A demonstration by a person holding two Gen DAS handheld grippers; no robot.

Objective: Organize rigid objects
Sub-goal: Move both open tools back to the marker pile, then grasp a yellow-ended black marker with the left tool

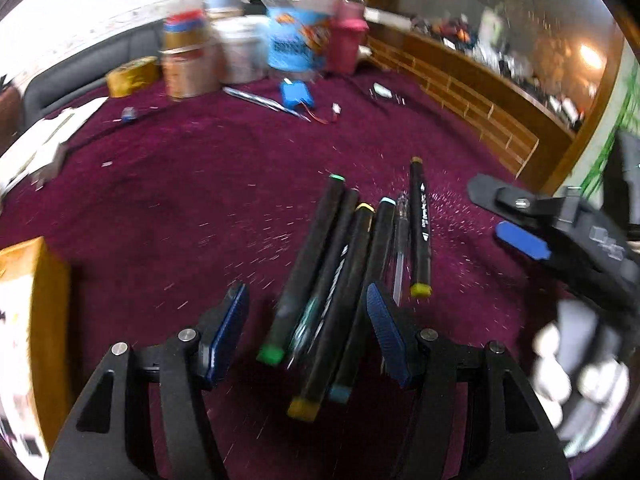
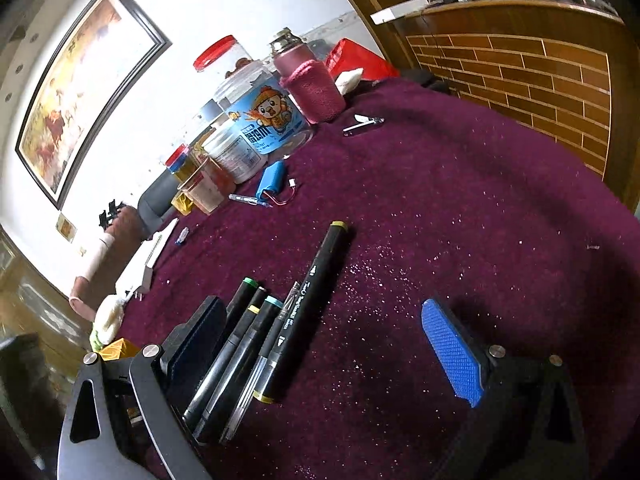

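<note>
In the left wrist view, motion blur smears the jars along the far edge of the maroon cloth, so their labels cannot be read. The near ends of the bundled markers pass behind the right gripper finger in the right wrist view. The framed painting is cut by the fisheye rim.

Black markers lie bunched side by side on the maroon cloth, coloured end caps showing: green, yellow, teal. A clear pen lies just beside them. One yellow-capped marker, white print on barrel, lies alongside the pen.
</note>
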